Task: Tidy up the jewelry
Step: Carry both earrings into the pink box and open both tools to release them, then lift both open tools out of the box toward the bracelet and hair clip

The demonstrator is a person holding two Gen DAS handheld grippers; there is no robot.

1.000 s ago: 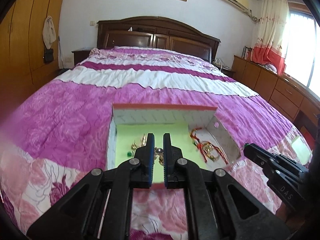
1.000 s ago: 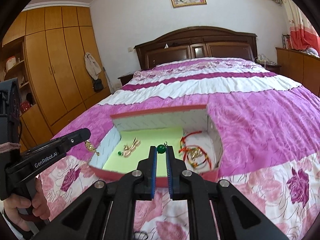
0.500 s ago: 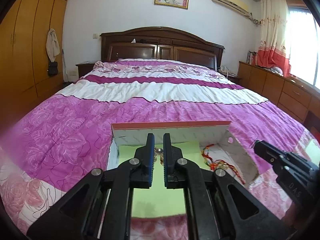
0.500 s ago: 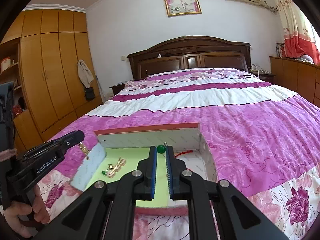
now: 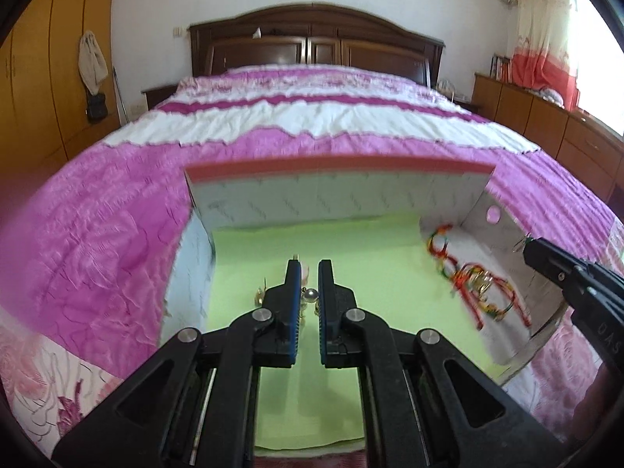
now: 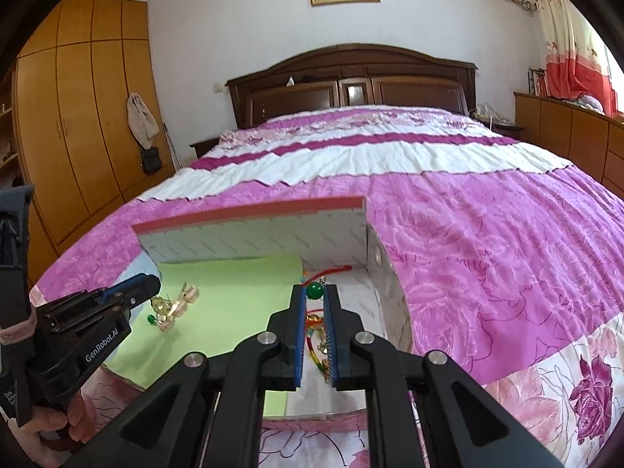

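Note:
An open box (image 5: 335,199) with a red rim and a green liner (image 5: 374,261) lies on the bed. My left gripper (image 5: 309,265) is over the green part, shut on a small gold earring that shows at its tip in the right wrist view (image 6: 158,304). Gold pieces and a silver bead (image 5: 311,294) lie below it. My right gripper (image 6: 315,290) is shut on a green bead earring (image 6: 314,291) over the white right part. Red and multicoloured string bracelets (image 5: 472,284) lie there. More gold earrings (image 6: 177,306) lie on the green liner.
The pink and white quilt (image 6: 468,241) spreads all round the box. A dark wooden headboard (image 6: 351,82) stands at the far end, a wardrobe (image 6: 74,117) at the left and a low cabinet (image 5: 546,121) at the right.
Both grippers have moved forward and down over the box, which now looks larger. Each still holds its earring.

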